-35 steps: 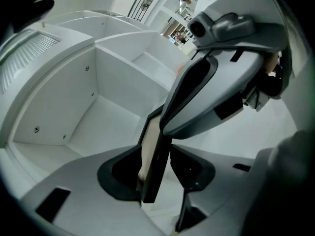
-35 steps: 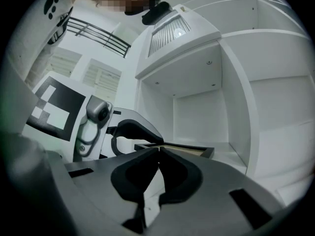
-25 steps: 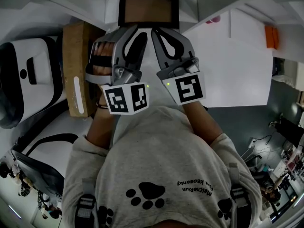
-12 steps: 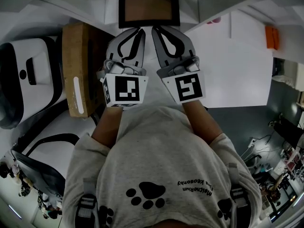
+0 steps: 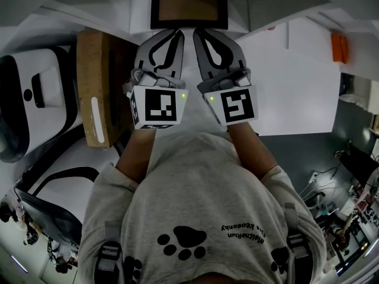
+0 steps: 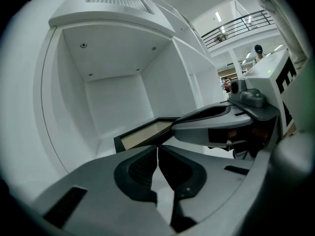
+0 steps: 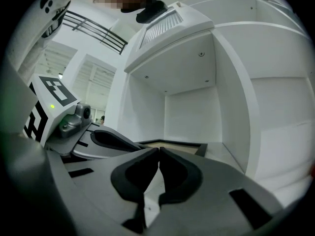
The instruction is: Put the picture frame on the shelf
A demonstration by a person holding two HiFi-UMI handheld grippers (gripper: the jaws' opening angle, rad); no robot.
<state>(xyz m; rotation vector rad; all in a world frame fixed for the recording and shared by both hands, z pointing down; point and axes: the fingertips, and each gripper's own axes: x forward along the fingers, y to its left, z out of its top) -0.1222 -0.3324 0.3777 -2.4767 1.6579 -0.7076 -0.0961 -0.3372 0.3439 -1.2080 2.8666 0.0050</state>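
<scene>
The picture frame [image 5: 188,5], black-edged with a tan panel, lies flat on the floor of a white shelf compartment [image 6: 113,97]. It also shows in the left gripper view as the frame [image 6: 142,134] and in the right gripper view as the frame [image 7: 172,144]. Both grippers sit side by side just in front of its near edge, apart from it. My left gripper [image 5: 167,33] is closing; its tips meet in its own view [image 6: 157,149] with nothing between them. My right gripper [image 5: 204,33] is shut and empty [image 7: 158,151].
A brown cardboard box [image 5: 95,81] stands left of the grippers, with a white and black appliance [image 5: 29,99] farther left. The compartment's side walls [image 7: 236,112] close in on both sides of the frame. A grey floor [image 5: 296,152] lies below right.
The left gripper's jaws have gone from wide open to closed, and that gripper has turned level beside the right one. Both grippers have shifted slightly; the frame lies where it was.
</scene>
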